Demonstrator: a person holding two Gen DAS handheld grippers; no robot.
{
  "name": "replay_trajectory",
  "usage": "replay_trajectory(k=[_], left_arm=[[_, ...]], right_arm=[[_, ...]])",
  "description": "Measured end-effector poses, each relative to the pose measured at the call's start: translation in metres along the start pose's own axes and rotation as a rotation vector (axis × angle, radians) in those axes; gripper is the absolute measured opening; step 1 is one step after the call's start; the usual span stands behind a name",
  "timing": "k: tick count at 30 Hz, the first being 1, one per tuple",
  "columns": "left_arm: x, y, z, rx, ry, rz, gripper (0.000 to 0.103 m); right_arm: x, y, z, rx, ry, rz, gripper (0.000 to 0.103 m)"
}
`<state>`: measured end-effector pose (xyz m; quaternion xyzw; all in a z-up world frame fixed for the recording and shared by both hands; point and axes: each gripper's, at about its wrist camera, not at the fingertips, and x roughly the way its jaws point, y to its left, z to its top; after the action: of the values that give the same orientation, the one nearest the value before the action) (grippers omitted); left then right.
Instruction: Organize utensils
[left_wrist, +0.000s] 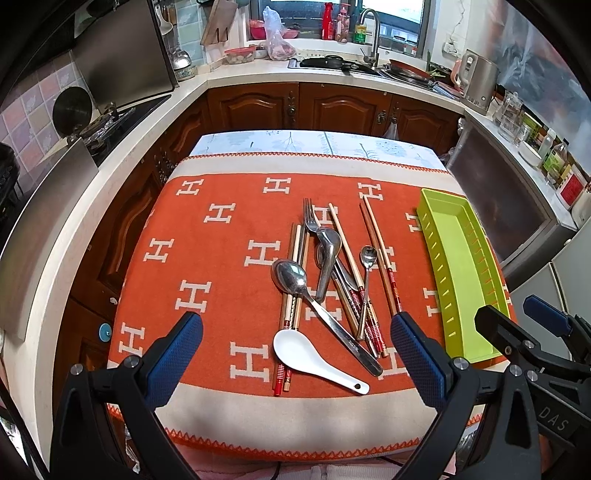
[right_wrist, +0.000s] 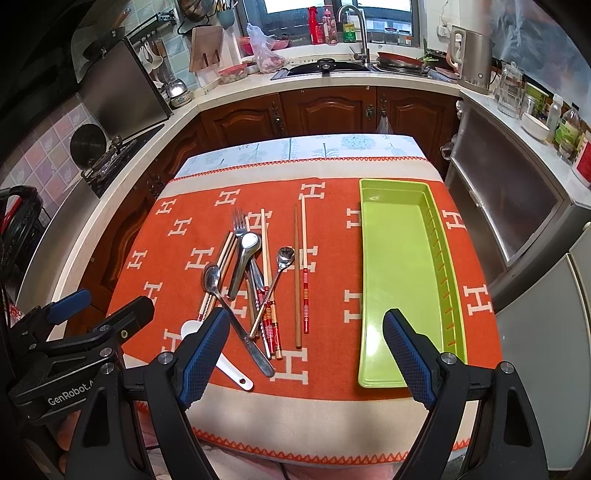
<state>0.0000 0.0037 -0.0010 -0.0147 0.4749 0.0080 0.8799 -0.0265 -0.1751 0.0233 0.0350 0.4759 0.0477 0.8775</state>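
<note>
Utensil pile and green tray on an orange-blanketed counter, viewed along two empty claws.

Left to right: the left claw hovers over the near edge of the orange blanket, its blue-padded fingers set wide apart and holding nothing. Ahead of it lies the pile: a white ceramic spoon nearest, a large steel spoon crossing a pair of chopsticks, a fork and a steel ladle-spoon at the far side, then a small teaspoon among red-banded chopsticks. The right claw is likewise spread and empty, its left finger over the white spoon's bowl, its right finger over the tray's near end. Furthest right stands the green tray, well apart from the pile, with nothing in it.
</note>
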Motion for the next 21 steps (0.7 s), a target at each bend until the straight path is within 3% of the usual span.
replay_trajectory(k=[12,17,21], left_arm=[[0.0008,-0.0003,-0.0032,-0.026,0.026,-0.021,0.101],[-0.0023,-0.0019,-0.003,-0.018,-0.019,-0.016,0.1],[-0.0039,0.0007,-0.004,-0.065,-0.075,-0.092,0.1]], right_arm=[[-0.0018,0.0032,0.0006,-0.01,-0.002,0.001,0.087],[-0.0021,0.0035,-0.0014,-0.012,-0.004,0.003,0.087],[-0.002,0.0028,-0.0022,-0.013,-0.003,0.003,0.086]])
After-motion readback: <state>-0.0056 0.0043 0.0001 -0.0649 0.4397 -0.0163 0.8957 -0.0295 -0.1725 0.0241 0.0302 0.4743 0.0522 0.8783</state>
